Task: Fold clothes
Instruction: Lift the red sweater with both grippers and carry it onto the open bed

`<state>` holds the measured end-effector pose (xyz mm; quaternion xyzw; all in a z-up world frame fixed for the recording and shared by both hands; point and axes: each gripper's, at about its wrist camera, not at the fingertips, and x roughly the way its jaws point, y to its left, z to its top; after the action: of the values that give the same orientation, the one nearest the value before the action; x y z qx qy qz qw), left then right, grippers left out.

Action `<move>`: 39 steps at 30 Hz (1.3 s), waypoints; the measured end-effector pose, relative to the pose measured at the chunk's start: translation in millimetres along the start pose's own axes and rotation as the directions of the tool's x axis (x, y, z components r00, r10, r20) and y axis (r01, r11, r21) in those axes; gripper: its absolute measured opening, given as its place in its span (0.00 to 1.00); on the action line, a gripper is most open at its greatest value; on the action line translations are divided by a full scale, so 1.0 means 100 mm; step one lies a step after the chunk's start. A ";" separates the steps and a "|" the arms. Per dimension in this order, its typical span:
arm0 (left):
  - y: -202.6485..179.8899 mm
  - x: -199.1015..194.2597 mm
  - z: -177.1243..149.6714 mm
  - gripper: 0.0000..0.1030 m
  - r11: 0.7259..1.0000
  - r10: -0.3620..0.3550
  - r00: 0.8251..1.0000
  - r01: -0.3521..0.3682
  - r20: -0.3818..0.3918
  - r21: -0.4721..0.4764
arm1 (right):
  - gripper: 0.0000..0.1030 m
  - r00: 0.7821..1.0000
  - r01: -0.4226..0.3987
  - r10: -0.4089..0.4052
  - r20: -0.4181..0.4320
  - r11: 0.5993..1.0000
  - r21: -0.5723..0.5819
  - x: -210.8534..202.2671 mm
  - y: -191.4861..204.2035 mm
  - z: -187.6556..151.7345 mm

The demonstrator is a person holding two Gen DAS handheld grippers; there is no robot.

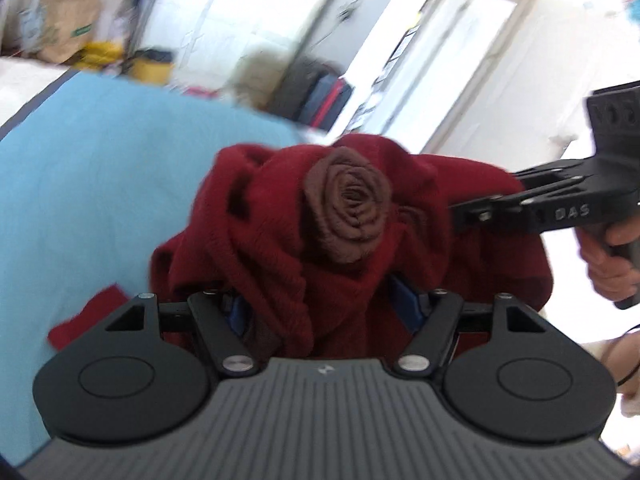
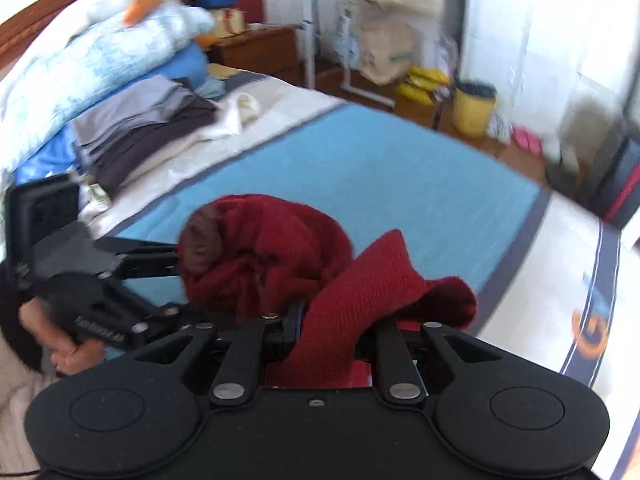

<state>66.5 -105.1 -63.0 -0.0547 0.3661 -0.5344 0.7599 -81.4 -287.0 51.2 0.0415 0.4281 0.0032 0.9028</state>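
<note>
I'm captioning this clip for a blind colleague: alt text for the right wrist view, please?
A bunched dark red knit garment is held above a blue bedspread, gripped by the right claw in the foreground and the left claw entering from the left. Folded clothes are stacked on the bed behind.

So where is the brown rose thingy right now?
The brown rose sits on the bunched red sweater, centre of the left wrist view, above the blue bedspread, with the right gripper reaching in beside it.

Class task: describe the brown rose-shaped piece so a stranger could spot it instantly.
Start at the blue bedspread. Above it, two grippers hold a bunched dark red knitted garment. The rose sits on its front: a brown fabric spiral, the only brown, coiled part.
</note>
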 end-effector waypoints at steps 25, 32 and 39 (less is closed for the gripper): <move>-1.09 0.02 0.17 0.27 0.880 0.409 0.896 -0.438 0.174 0.186 | 0.18 0.992 0.014 -0.021 0.125 0.998 0.057 -0.55 -0.82 -0.47; -1.46 -0.04 0.49 0.27 0.858 0.388 0.889 -0.445 0.243 0.256 | 0.18 0.977 0.071 -0.091 0.192 0.991 0.110 -0.90 -0.96 -0.50; -1.69 0.12 1.00 0.27 0.822 0.400 0.872 -0.477 0.281 0.310 | 0.18 0.940 0.120 -0.172 0.293 0.975 0.189 -0.99 -1.33 -0.34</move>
<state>0.0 -217.4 84.1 0.1212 0.1820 -0.3947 0.8924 -174.3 -421.7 96.4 0.0856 0.2829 -0.1067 0.9493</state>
